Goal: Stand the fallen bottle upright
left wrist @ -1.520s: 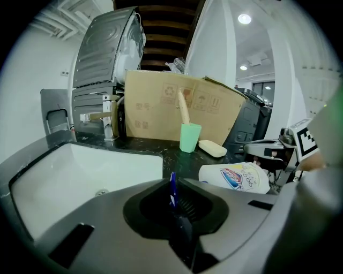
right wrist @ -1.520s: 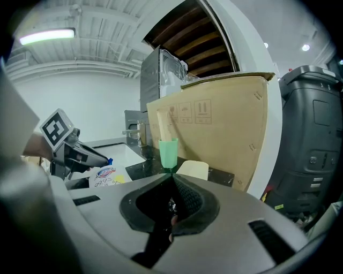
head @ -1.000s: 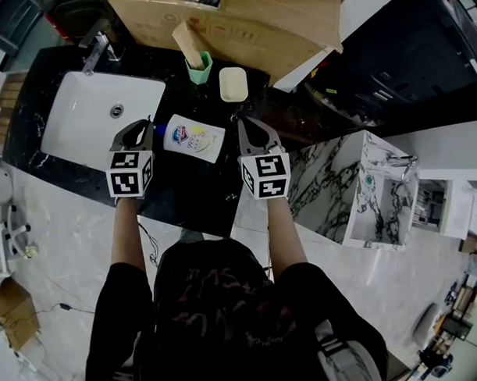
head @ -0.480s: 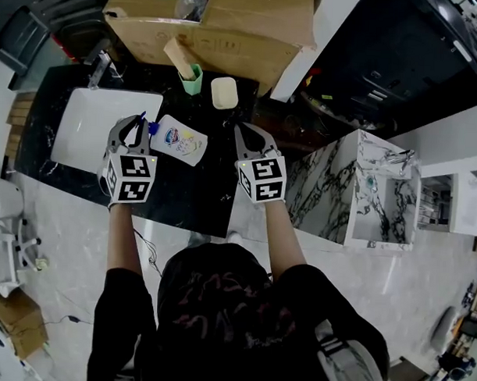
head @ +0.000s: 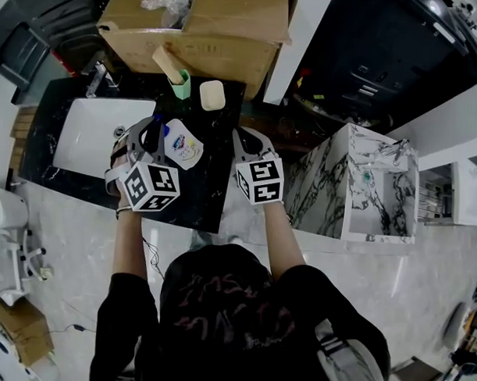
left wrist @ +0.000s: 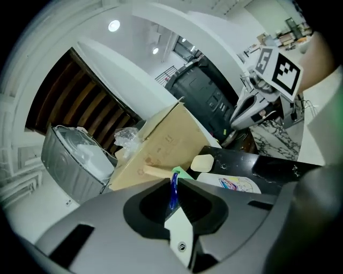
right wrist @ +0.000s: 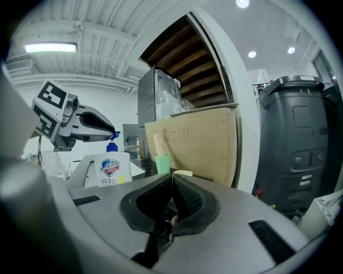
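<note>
The white soap bottle (head: 182, 144) with a blue pump stands about upright on the black counter (head: 198, 194). Its label (right wrist: 109, 168) faces my right gripper. My left gripper (head: 151, 133) is shut on the blue pump (left wrist: 173, 189) at the bottle's top, and the bottle's body (left wrist: 236, 185) shows just past the jaws. Whether the base rests on the counter I cannot tell. My right gripper (head: 240, 136) hovers to the right of the bottle, apart from it. Its pads meet with nothing between them (right wrist: 172, 175).
A white sink (head: 90, 138) with a faucet (head: 96, 80) lies left of the bottle. Behind it stand a green cup (head: 180, 84) holding a wooden piece, a cream soap bar (head: 212, 95) and a cardboard box (head: 205, 28). A marble cabinet (head: 356, 182) stands at the right.
My left gripper rose and rolled, tipping the bottle from lying flat to about upright by its pump. My right gripper drifted slightly forward beside it and stayed shut.
</note>
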Available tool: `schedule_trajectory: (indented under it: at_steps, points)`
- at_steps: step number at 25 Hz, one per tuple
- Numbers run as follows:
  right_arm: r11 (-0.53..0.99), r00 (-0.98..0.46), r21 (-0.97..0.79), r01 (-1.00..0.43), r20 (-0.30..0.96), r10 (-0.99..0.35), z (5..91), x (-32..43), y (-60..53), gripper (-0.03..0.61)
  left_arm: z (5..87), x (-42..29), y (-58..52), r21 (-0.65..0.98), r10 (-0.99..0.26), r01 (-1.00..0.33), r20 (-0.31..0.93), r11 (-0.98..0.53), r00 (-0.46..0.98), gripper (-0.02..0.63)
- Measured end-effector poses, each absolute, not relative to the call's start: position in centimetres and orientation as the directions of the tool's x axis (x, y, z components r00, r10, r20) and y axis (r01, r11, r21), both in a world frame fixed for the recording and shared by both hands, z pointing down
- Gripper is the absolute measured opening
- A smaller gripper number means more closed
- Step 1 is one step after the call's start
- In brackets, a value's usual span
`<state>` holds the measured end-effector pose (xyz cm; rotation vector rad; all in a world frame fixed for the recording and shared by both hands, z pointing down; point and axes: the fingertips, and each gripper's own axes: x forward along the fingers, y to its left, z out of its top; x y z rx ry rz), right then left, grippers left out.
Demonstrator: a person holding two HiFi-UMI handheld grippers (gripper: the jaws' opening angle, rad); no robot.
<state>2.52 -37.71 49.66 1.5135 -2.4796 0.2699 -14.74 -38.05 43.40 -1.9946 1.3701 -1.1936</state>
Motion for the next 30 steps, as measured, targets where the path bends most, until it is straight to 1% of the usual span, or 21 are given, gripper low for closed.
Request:
schedule_trajectory:
  at_steps: [7, 11, 21, 25, 30]
  points:
    - [0.46, -0.451, -0.031, -0.887, 0.263, -0.853, 48.5, 3.5, -36.3, 0.015, 42.7, -10.8, -35.4, -0.824, -0.917, -0.401, 0.367, -0.399, 0.158, 0.052]
    - [0.47, -0.459, -0.025, -0.882, 0.261, -0.849, 48.3, 3.8, -35.4, 0.015, 42.7, -8.5, -34.1, -0.829, -0.911, -0.379, 0.36, -0.411, 0.2, 0.052]
    - [0.47, -0.455, -0.013, -0.883, 0.272, -0.848, 48.6, 5.5, -33.8, 0.015, 43.0, -6.8, -32.9, -0.796, -0.897, -0.418, 0.367, -0.439, 0.244, 0.058]
    - [0.473, -0.457, -0.007, -0.881, 0.271, -0.847, 48.5, 5.5, -33.5, 0.015, 43.2, -6.6, -32.9, -0.774, -0.888, -0.436, 0.38, -0.459, 0.259, 0.106]
    - [0.475, -0.455, 0.004, -0.88, 0.277, -0.846, 48.6, 5.7, -33.3, 0.015, 43.0, -6.6, -32.9, -0.727, -0.883, -0.501, 0.375, -0.469, 0.282, 0.114]
